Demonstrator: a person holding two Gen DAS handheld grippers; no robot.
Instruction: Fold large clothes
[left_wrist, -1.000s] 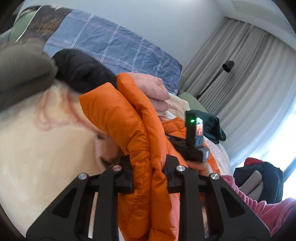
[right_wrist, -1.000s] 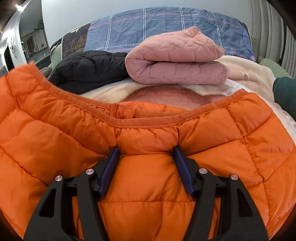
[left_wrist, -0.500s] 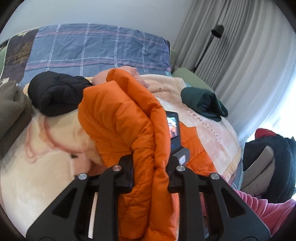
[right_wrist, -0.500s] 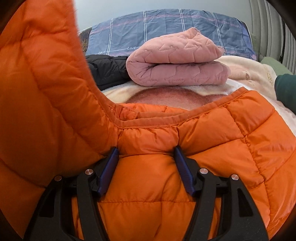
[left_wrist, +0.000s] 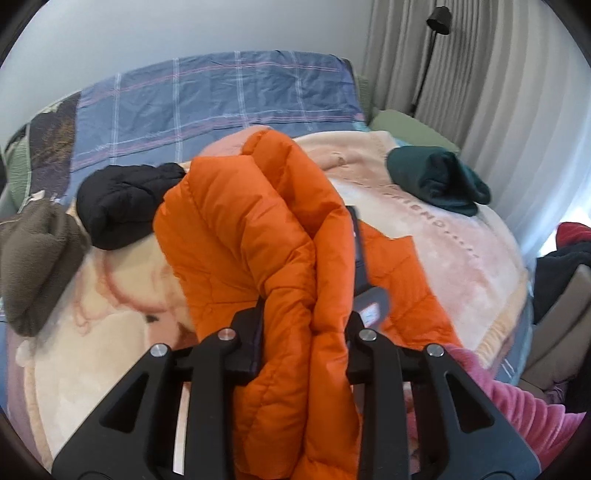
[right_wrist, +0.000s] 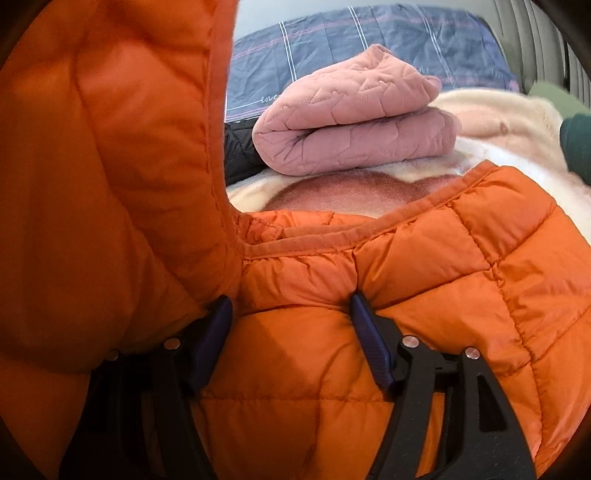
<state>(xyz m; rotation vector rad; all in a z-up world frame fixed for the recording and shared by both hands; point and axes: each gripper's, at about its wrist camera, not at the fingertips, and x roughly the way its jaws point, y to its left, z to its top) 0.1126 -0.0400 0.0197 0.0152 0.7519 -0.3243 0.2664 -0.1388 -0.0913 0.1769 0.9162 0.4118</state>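
Observation:
An orange quilted puffer jacket (left_wrist: 258, 236) lies partly on the bed's cream blanket (left_wrist: 443, 229). My left gripper (left_wrist: 304, 325) is shut on a bunched fold of it and holds that fold up above the bed. In the right wrist view the jacket (right_wrist: 424, 280) fills the lower frame; my right gripper (right_wrist: 291, 314) rests on the jacket near its collar seam, with padded fabric bulging between the fingers. The lifted fold hangs at the left of that view (right_wrist: 110, 166). The other gripper's body (left_wrist: 369, 295) peeks out behind the fold.
A folded pink quilted garment (right_wrist: 354, 122), a black puffer (left_wrist: 125, 203), a brown fleece (left_wrist: 33, 258) and a dark green garment (left_wrist: 436, 181) lie on the bed. A blue plaid cover (left_wrist: 221, 99) lies behind. Curtains and a floor lamp (left_wrist: 439, 18) stand right.
My left gripper has carried its orange fold up and toward the right gripper; the fold now covers the left of the right wrist view. The right gripper has stayed in place.

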